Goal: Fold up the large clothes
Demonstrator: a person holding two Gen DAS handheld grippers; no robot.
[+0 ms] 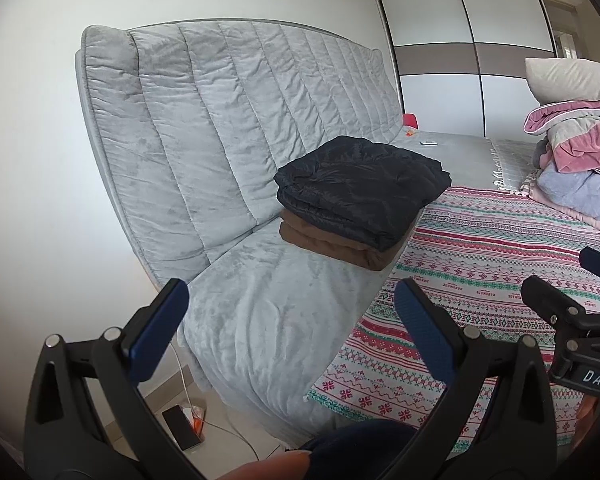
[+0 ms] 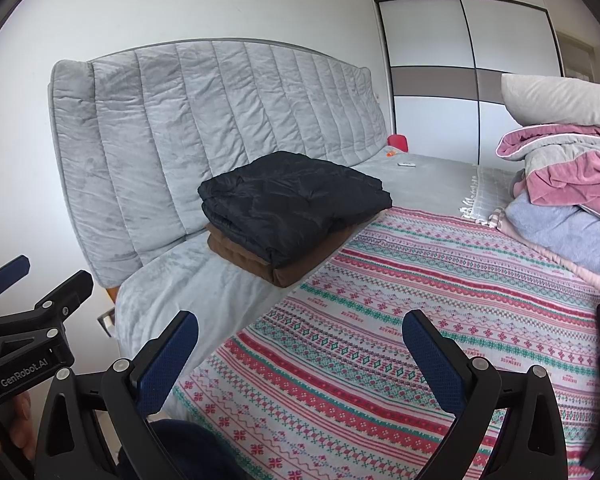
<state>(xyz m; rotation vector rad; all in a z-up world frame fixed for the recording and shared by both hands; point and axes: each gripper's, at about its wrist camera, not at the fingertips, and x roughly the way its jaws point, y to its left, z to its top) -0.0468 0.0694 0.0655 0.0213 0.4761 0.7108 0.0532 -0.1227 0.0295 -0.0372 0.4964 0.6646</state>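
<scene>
A folded black padded garment (image 1: 364, 192) (image 2: 296, 204) lies on top of a folded brown garment (image 1: 332, 244) (image 2: 256, 258) on the grey bed, close to the headboard. An unfolded heap of pink, grey and lilac clothes (image 1: 576, 148) (image 2: 568, 184) sits at the right on the patterned blanket (image 1: 480, 256) (image 2: 420, 304). My left gripper (image 1: 292, 300) is open and empty above the bed's near corner. My right gripper (image 2: 300, 332) is open and empty over the blanket. Each gripper shows at the edge of the other's view. A dark blue cloth (image 1: 360, 448) (image 2: 180, 448) shows at the bottom edge.
The grey quilted headboard (image 1: 220, 120) (image 2: 204, 120) stands behind the stack. A pillow (image 2: 560, 100) tops the heap. A small white remote (image 2: 406, 165) and a red object (image 2: 398, 142) lie far back. A phone on a cable (image 1: 180, 426) lies on the floor. A wardrobe (image 1: 472, 48) closes the room.
</scene>
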